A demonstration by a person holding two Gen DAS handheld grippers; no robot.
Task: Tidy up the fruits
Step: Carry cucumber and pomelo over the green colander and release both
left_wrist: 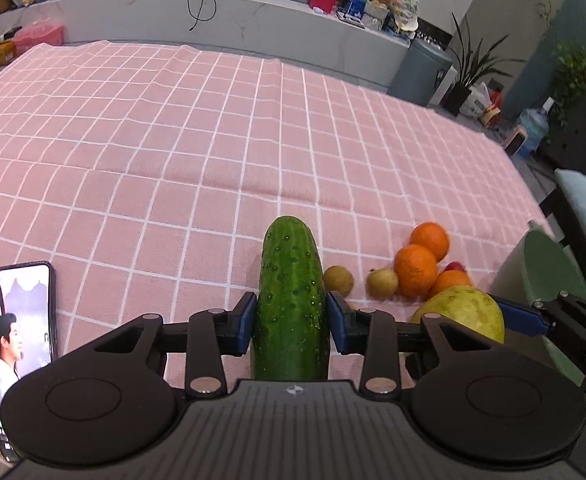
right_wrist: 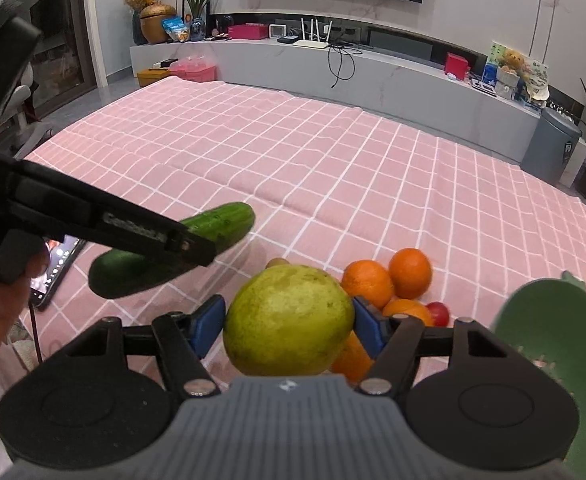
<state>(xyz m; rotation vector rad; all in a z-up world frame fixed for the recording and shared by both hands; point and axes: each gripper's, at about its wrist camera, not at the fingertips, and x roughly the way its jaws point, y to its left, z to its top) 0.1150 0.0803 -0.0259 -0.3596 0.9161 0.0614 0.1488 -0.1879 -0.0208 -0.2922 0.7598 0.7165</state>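
**A:** Nearest to you, your left gripper (left_wrist: 291, 322) has its blue pads pressed on both flanks of the cucumber (left_wrist: 291, 300), which points straight ahead along the fingers and, from the right wrist view, is lifted clear of the cloth. Your right gripper (right_wrist: 289, 326) is spread wide but fully filled, clamped on the big yellow-green guava (right_wrist: 289, 322).

**B:** So what step am I in?

**A:** I'd judge it as carrying: both pieces are picked and neither is set down yet. The green bowl (right_wrist: 553, 328) sits just to your right at the table edge, and that looks like the likely destination. Your next move calls for swinging the guava over its rim and releasing low so it doesn't roll; bring the cucumber in afterward, angled to fit, and keep the two grippers from colliding, since they are close.

**B:** What's left beyond that?

**A:** Just past your fingers on the pink checked tablecloth (left_wrist: 213, 140): three oranges (left_wrist: 415, 274) bunched together, two small tan round fruits (left_wrist: 339, 280), and one small red fruit (right_wrist: 439, 314) partly hidden behind the oranges, maybe a tomato or plum. One cucumber, one guava, one bowl. One phone (left_wrist: 17, 344) lies at your left with its screen lit; steer clear of it
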